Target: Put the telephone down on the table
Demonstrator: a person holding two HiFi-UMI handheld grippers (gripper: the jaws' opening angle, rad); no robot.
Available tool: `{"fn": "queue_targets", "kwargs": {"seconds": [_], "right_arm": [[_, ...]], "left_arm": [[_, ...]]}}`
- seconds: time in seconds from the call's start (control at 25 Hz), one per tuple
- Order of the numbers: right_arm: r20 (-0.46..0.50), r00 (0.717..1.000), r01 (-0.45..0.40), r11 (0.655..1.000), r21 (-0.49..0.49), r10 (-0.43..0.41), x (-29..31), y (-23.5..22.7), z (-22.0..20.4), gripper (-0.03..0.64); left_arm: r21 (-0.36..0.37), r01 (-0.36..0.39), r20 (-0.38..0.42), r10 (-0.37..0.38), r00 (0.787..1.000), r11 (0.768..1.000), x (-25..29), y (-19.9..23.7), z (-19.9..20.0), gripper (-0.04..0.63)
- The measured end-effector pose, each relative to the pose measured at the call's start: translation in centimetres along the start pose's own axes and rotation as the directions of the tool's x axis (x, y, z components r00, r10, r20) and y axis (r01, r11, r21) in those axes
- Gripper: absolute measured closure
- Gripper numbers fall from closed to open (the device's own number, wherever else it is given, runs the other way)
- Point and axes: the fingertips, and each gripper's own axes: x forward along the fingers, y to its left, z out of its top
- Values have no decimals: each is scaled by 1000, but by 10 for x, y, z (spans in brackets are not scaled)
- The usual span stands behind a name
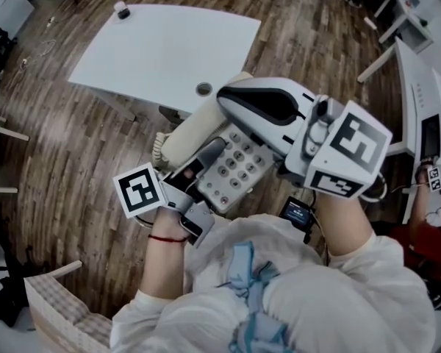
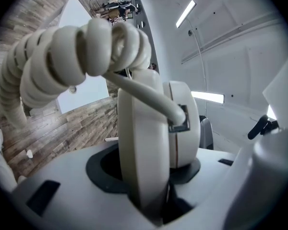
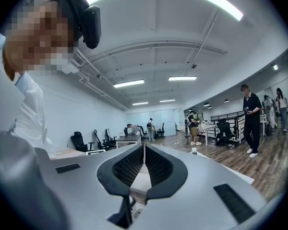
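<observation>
Carry step: your left hand-held gripper (image 1: 209, 153) is clamped on the telephone (image 1: 239, 166), which is in the air, well short of the worktop (image 1: 162, 50). Your right hand-held gripper (image 1: 228, 98) is closed and empty. Next: bring it over the worktop, lower it flat, release.

Left gripper (image 1: 214, 150) – slim grey-and-black body, white cube (image 1: 140, 190) with black square markers at rear. Right gripper (image 1: 231, 98) – bulky white-grey shell, black rim round mouth, bigger marker cube (image 1: 350, 157). Black ribbed pads (image 3: 129, 166); dark rectangular slots (image 3: 233, 202) in shell top. Person wears white long sleeves (image 1: 367, 263), pale-blue ties (image 1: 246, 271) at chest, thin red string (image 1: 167, 237) round left wrist.
</observation>
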Motion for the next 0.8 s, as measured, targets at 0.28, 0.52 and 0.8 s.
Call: {"fn": "queue_targets", "kwargs": {"seconds": [0.28,0.52,0.8], "right_arm": [[-9,1000,-11,1000,14,11,68,0,2,583],[-13,1000,-27,999,19,27,161,-1,-1,583],[0,1000,-12,999,49,12,169,-6,-10,583]], "left_arm": [[-6,2,20,-2,1000,1000,-36,7,60,413],[-6,1,28,0,1000,1000,-80,25,139,413],[4,-8,16,8,1000,1000,-83,31,148,413]]}}
